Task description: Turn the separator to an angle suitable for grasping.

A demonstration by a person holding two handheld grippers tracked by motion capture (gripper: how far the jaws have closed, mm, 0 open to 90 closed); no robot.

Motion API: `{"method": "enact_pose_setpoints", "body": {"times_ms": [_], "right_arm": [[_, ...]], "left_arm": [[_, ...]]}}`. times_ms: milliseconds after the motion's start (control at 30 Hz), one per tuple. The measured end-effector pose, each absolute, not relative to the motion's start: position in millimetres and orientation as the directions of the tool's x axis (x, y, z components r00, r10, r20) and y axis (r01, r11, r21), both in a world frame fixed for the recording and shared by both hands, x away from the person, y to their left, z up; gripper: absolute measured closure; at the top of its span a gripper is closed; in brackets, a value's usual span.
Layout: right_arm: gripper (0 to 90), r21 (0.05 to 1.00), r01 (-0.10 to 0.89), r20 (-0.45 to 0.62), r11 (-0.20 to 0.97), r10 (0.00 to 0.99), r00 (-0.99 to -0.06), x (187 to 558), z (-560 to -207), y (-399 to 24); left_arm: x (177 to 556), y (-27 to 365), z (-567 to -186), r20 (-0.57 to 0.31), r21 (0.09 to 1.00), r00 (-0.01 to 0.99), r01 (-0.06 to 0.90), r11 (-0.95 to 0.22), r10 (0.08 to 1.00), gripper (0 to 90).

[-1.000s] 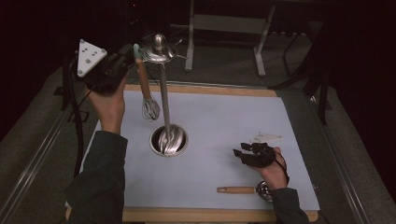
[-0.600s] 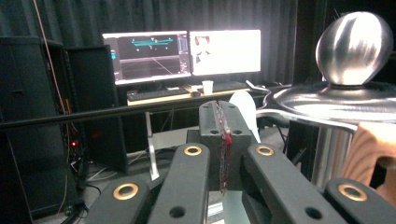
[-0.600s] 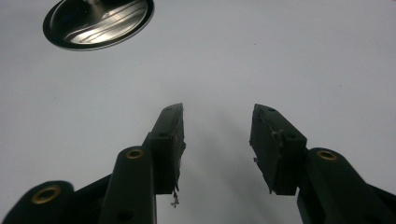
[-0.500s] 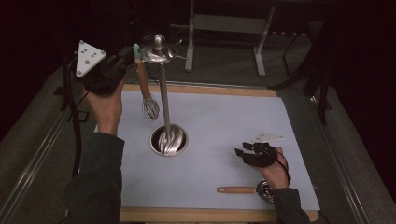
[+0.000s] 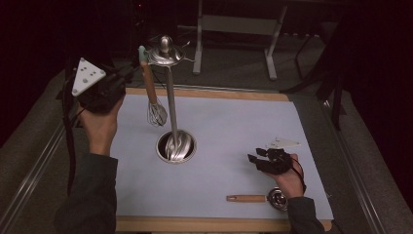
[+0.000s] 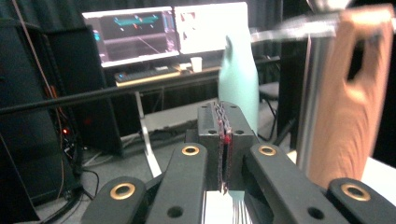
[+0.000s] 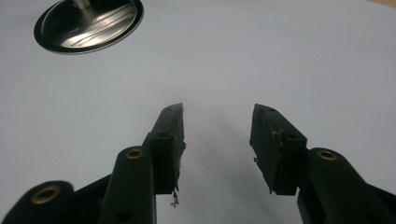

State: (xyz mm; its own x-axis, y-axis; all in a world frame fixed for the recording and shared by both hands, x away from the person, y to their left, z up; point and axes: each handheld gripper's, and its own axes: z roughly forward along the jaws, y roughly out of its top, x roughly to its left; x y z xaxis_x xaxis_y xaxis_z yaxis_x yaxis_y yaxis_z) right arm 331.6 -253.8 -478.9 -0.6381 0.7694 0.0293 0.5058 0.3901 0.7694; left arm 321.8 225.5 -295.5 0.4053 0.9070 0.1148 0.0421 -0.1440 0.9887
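Your right tongs (image 5: 257, 156) rest on the desk (image 5: 234, 122), jaws apart and empty. Farther off, the whisk (image 5: 151, 92) hangs on the stand (image 5: 170, 107). Your left tongs (image 5: 130, 73), just beside its handle, are all but shut on nothing and have just been opening. Brush that handle and it may swing off, because its hook is blurred.

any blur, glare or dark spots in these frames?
Left gripper view: the wooden whisk handle at right is motion-smeared, and the bright monitors behind are soft. Right gripper view: sharp, with glare streaks on the round steel stand base. High view: the pale blue table mat is lit, while its surroundings fall into near-black.
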Motion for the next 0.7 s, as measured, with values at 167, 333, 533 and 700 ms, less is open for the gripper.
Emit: {"method": "enact_pose_setpoints", "body": {"times_ms": [167,333,533,700], "right_arm": [[54.5,0.770,0.503,0.024,0.392,0.771,-0.637,330.5,-477.3,-254.0],[54.5,0.772,0.503,0.023,0.390,0.772,-0.635,330.1,-476.8,-254.6],[54.5,0.772,0.503,0.025,0.389,0.772,-0.635,330.1,-477.4,-255.2],[54.4,0.770,0.503,0.023,0.392,0.771,-0.636,329.9,-477.3,-253.9]], "left_arm": [[317.6,230.2,-318.5,0.112,0.983,0.415,0.085,-0.161,0.903,85.8],[308.0,231.3,-347.3,0.103,0.978,0.425,0.119,-0.169,0.899,82.0],[296.3,231.6,-389.9,0.064,0.971,0.432,0.180,-0.155,0.900,80.2],[282.6,229.1,-430.6,-0.041,0.969,0.432,0.236,-0.069,0.901,79.1]]}}
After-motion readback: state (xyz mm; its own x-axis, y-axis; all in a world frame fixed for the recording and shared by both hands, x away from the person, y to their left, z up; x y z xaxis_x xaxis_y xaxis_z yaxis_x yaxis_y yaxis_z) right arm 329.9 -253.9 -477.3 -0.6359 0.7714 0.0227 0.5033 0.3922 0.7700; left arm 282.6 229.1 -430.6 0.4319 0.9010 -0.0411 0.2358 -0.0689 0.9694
